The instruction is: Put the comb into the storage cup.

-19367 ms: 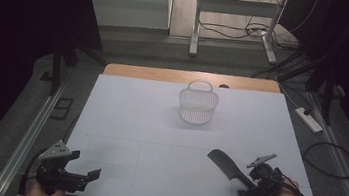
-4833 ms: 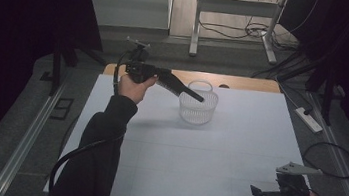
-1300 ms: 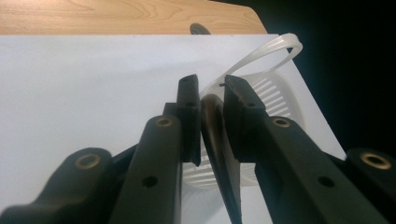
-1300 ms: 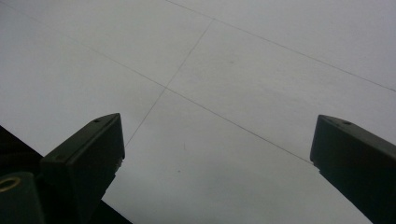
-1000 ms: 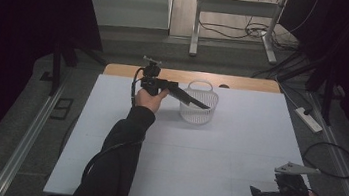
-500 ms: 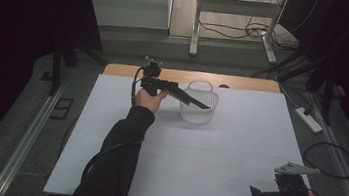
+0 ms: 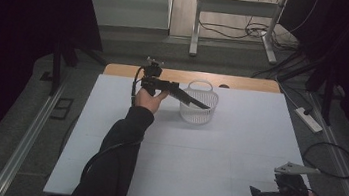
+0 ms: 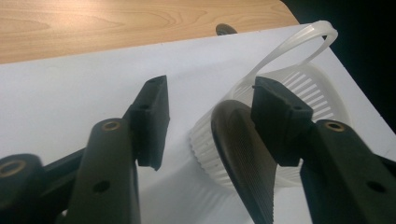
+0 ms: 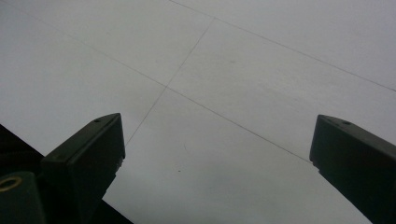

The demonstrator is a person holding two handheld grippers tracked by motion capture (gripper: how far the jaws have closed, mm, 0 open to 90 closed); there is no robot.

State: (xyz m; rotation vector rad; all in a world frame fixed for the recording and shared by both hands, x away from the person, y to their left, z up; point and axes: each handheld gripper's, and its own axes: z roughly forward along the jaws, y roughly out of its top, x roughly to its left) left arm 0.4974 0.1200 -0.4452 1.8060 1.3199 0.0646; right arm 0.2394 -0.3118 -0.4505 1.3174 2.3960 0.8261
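- The left gripper (image 7: pixel 190 99) is held over the white basket (image 7: pixel 198 107) near the table's far edge; its jaws have just been opening (comb (image 8: pixel 243 154) leaning on one pad, released for dropping in).
- The right gripper (image 7: pixel 259 194) rests wide open and empty at the near right corner.

Basket (image 7: pixel 198 106) mid-table, open sheet (image 7: pixel 214 168) around

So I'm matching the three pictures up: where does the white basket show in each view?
High view: white basket stands at the far middle of the white table, its rim beside the left gripper.
Left gripper view: right of centre, behind the dark comb.
Right gripper view: not in it.
Shared landmark: the white table.
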